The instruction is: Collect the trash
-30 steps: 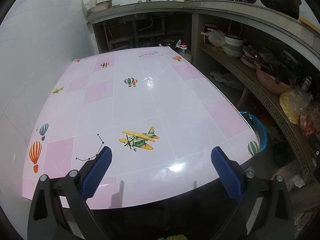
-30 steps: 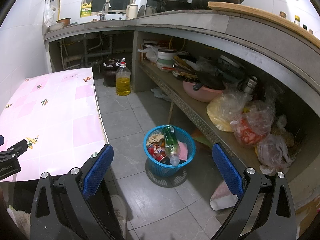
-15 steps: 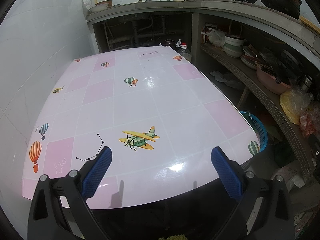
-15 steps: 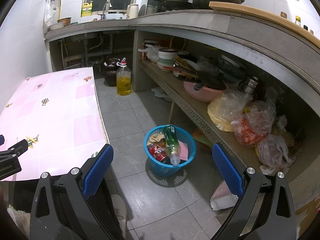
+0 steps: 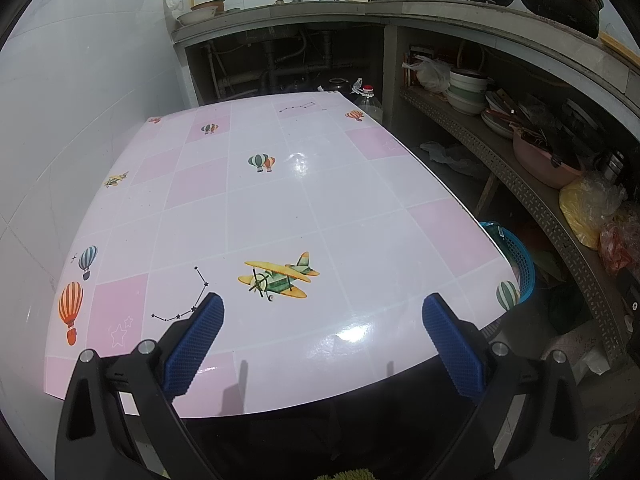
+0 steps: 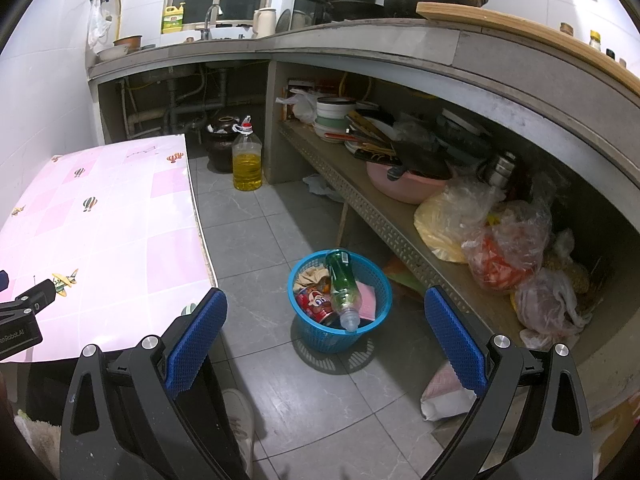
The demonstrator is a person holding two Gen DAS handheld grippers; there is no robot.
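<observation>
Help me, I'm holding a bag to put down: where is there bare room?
The pink table top shows nothing but printed pictures. Bare floor lies between table edge, oil bottle and blue basket. Crowded: the shelf with bowls and bags, and the basket, full of trash.

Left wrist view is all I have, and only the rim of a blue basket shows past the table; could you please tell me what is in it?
Observer: On the right wrist view the basket stands on the floor and holds a green bottle, neck down, sticking out above the rim.
Operator: Thank you. Is anything else inside?
Observer: Yes: a red can, a pink sheet and crumpled tan paper.
Operator: And is the right gripper carrying something?
Observer: No. The right gripper is open, with nothing between its fingers, and it is above the floor, apart from the basket.
</observation>
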